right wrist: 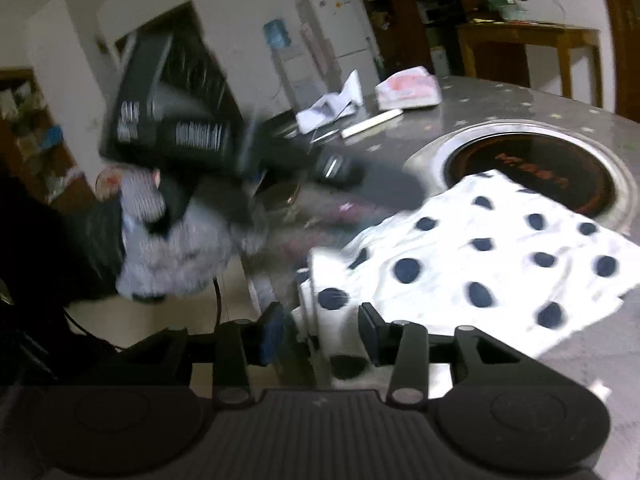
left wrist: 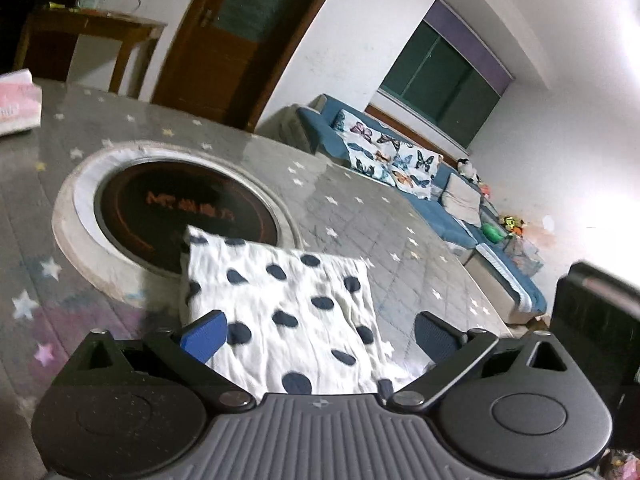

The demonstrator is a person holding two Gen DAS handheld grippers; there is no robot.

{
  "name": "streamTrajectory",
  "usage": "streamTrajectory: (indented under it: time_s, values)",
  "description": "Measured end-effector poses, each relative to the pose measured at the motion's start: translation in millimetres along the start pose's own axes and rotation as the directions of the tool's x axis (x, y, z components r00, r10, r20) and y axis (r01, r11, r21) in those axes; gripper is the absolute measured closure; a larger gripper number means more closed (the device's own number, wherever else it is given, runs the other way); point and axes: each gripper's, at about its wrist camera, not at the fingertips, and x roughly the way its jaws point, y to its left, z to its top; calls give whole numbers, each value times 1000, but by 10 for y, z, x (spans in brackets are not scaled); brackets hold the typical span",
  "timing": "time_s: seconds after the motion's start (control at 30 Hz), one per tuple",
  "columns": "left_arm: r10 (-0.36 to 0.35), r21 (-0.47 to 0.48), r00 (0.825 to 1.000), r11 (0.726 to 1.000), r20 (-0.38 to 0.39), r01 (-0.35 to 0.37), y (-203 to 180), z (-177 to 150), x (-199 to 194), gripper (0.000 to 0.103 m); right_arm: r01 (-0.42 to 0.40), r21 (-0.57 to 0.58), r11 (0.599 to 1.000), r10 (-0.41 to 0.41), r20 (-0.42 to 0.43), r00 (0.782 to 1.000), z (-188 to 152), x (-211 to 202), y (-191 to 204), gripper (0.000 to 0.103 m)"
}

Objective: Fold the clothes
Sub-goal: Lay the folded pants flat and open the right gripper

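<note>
A white cloth with dark blue dots lies folded and flat on the grey star-patterned table, its far corner reaching over a round inset hotplate. My left gripper hovers open just above the cloth's near part, one blue pad on each side of it. In the right wrist view the same cloth spreads to the right. My right gripper is open at the table's edge, with the cloth's folded near-left corner between its fingers. That view is blurred.
A pink tissue pack, loose papers and a white strip lie at the table's far side. A blurred black device and a grey patterned sleeve are to the left. A blue sofa stands beyond the table.
</note>
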Motion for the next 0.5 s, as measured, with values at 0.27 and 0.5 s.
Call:
streamTrajectory:
  time_s: [0.27,0.5]
  values:
    - [-38,113,999,993,16,36,-64,-160,-52,25,160,92,983,-167,72,983,108,-352,-373,57]
    - [-32,165,997,985,-71,43,-125,-359,82,34,365,88,927,-372,91,924,276,-33,-788,56]
